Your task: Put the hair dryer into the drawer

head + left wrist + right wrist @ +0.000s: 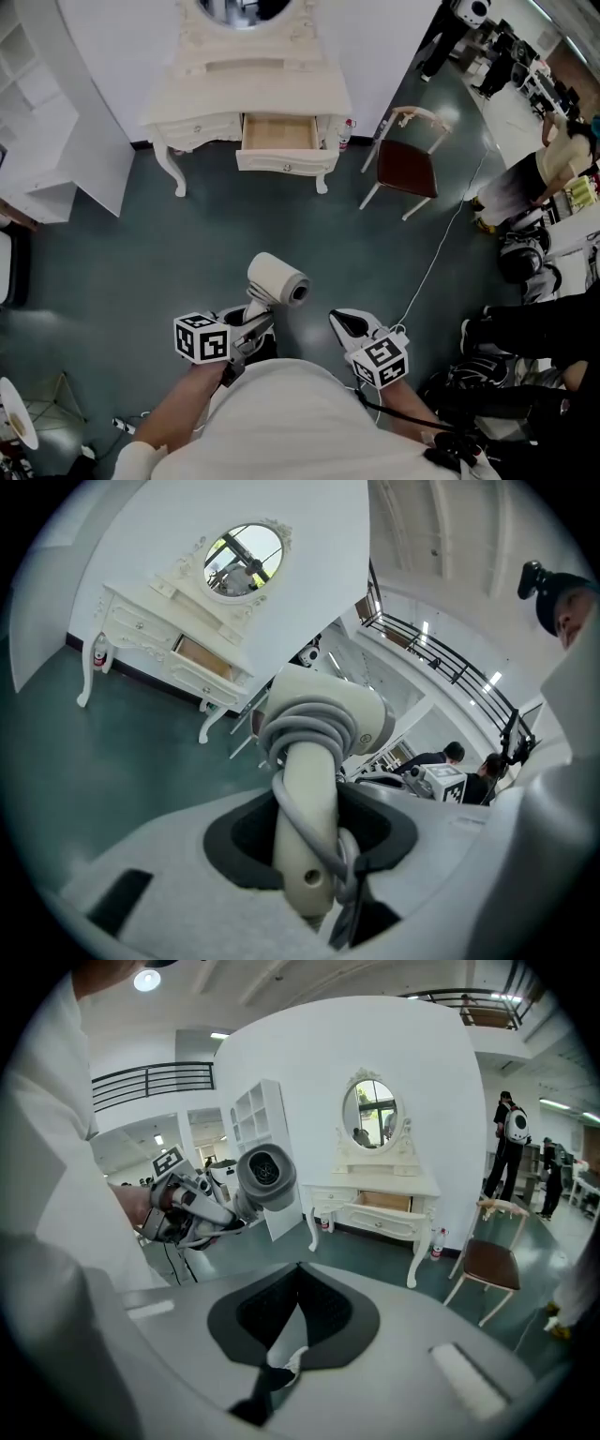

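Note:
A white hair dryer (277, 278) with its grey cord wound round the handle is held above the dark green floor, and my left gripper (258, 314) is shut on that handle. In the left gripper view the handle (305, 808) stands upright between the dark pads, barrel (323, 719) on top. My right gripper (345, 322) hangs beside it to the right, shut and empty; its pads (323, 1312) meet in a line. Ahead, the cream dressing table (248, 94) has its drawer (279, 133) pulled out, wooden inside showing. The drawer (386, 1202) also shows in the right gripper view.
A chair (405, 167) with a dark red seat stands right of the table. White shelving (37, 112) lines the left wall. A cable (441, 253) runs across the floor at the right. People (553, 169) and bags crowd the right edge.

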Tool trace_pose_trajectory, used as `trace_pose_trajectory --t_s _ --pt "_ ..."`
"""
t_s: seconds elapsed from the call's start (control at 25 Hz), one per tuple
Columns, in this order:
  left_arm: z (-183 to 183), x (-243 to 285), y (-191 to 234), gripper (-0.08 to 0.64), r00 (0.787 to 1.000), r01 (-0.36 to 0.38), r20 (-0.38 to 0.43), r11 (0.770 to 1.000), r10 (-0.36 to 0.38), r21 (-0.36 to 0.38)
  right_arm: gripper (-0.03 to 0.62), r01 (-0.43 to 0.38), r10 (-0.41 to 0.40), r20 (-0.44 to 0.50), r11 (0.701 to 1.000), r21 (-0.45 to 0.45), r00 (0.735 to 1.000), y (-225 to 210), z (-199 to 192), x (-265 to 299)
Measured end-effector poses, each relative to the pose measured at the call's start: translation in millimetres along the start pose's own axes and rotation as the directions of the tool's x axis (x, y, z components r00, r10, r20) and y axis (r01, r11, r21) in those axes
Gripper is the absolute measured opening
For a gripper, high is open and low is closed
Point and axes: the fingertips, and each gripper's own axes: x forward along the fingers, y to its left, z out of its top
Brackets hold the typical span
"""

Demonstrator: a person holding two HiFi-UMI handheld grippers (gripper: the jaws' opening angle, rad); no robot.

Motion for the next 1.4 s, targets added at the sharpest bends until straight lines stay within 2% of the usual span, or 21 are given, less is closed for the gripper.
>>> trace_pose_trajectory --t_s 0.28,0.56,0.8,1.08,1.24,1.4 --pt "95 3 42 0.163 0.998 0.042 0.035 0.998 -0.043 0.038 0.002 0.018 -0.018 -0.005 0.999 -0.045 1.0 -33 75 68" --pt "132 2 91 0.163 0.999 0.026 0.048 1.0 -0.025 -0.006 0.002 -0.008 0.007 -0.017 0.997 -0.078 1.0 -45 117 123" --pt "166 20 119 0.163 0.999 0.003 0.043 1.0 -0.002 -0.022 0.001 -0.019 0.017 -0.033 0.998 -0.063 0.999 -86 136 155" --pt "222 77 143 0.163 0.996 -0.056 0.065 0.998 0.058 -0.031 0.002 -0.085 0.083 -0.027 0.994 -0.069 0.996 -166 160 194" --pt "267 107 149 0.163 0.989 -0.112 0.094 0.993 0.115 -0.034 0.002 -0.13 0.13 -0.008 0.984 -0.119 0.991 -220 199 214" --pt "308 142 154 0.163 0.98 -0.162 0.11 0.986 0.166 -0.045 0.0 -0.157 0.159 0.001 0.979 -0.132 0.987 -274 225 219"
